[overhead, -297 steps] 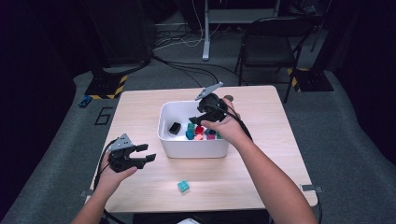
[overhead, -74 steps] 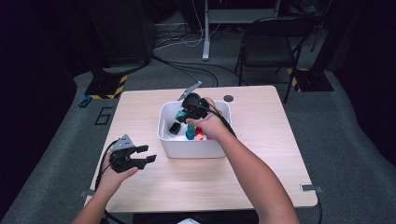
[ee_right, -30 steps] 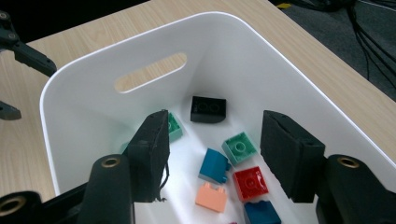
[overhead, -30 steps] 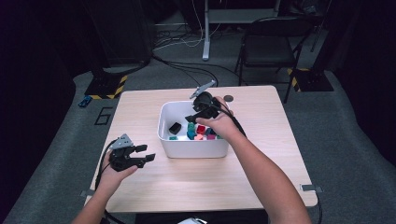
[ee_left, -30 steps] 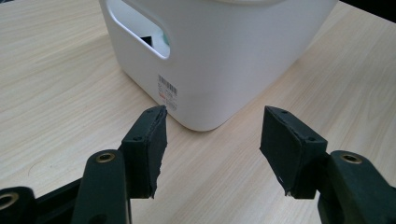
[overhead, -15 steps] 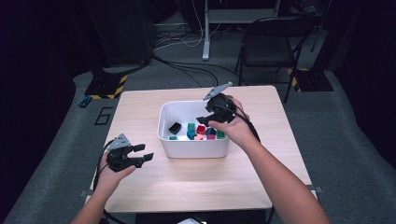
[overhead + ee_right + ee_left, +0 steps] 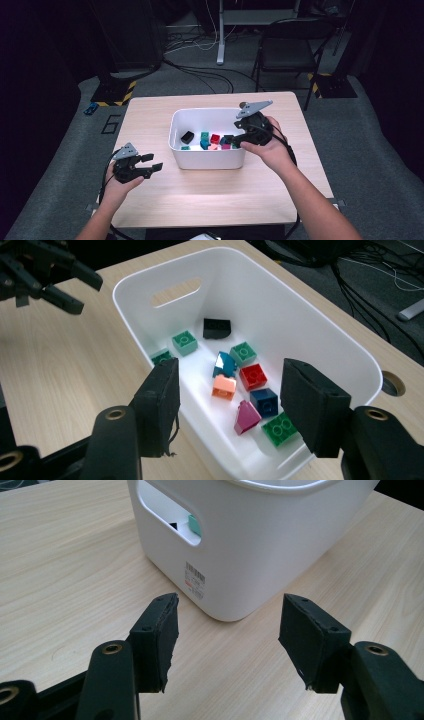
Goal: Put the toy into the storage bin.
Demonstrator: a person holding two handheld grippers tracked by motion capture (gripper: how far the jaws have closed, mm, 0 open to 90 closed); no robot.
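Right gripper [image 7: 227, 407], jaws just opened wide and empty, above the white bin [image 7: 320, 330] of bricks; left gripper [image 7: 227, 642] wide, empty.

white bin [image 7: 210, 156] | upright, table centre | coloured blocks [image 7: 235, 385] loose inside

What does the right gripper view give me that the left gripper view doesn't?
Right gripper view: the white bin's inside, with loose toy bricks, among them a red brick, a black brick, a pink brick and an orange brick; the left gripper beyond the bin.

Left gripper view: the bin's outer wall with its barcode label and handle slot.

Both: the bin, the wooden table, and open, empty jaws.
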